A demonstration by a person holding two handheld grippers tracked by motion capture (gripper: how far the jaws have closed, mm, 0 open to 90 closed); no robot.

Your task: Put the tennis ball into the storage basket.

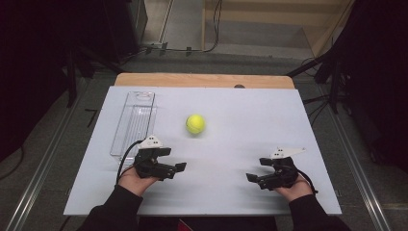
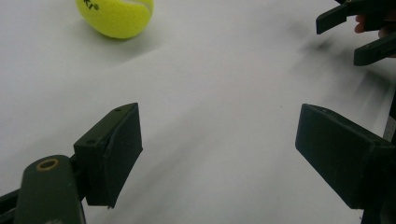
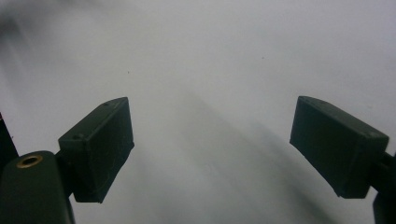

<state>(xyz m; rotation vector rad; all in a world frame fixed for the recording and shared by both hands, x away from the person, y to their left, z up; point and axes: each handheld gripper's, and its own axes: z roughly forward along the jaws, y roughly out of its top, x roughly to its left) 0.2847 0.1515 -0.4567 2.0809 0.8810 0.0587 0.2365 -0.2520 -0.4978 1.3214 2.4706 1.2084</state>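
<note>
A yellow-green tennis ball [image 1: 195, 124] lies on the white board [image 1: 240, 115], a little left of its middle. In the left gripper view the tennis ball [image 2: 116, 16] sits at the top left, well beyond the jaws. My left gripper [image 1: 174, 160] rests near the board's front left and points right; its jaws stand open over bare board [image 2: 217, 154]. My right gripper [image 1: 257, 169] is at the front right and points left, open with nothing between its jaws [image 3: 210, 140]. The right gripper [image 2: 357, 32] also appears at the top right of the left gripper view.
A clear plastic container [image 1: 133, 122] lies lengthwise along the board's left side, just behind my left hand. A wooden table edge [image 1: 202, 80] runs behind the board. Dark stands and cables flank the table on both sides.
</note>
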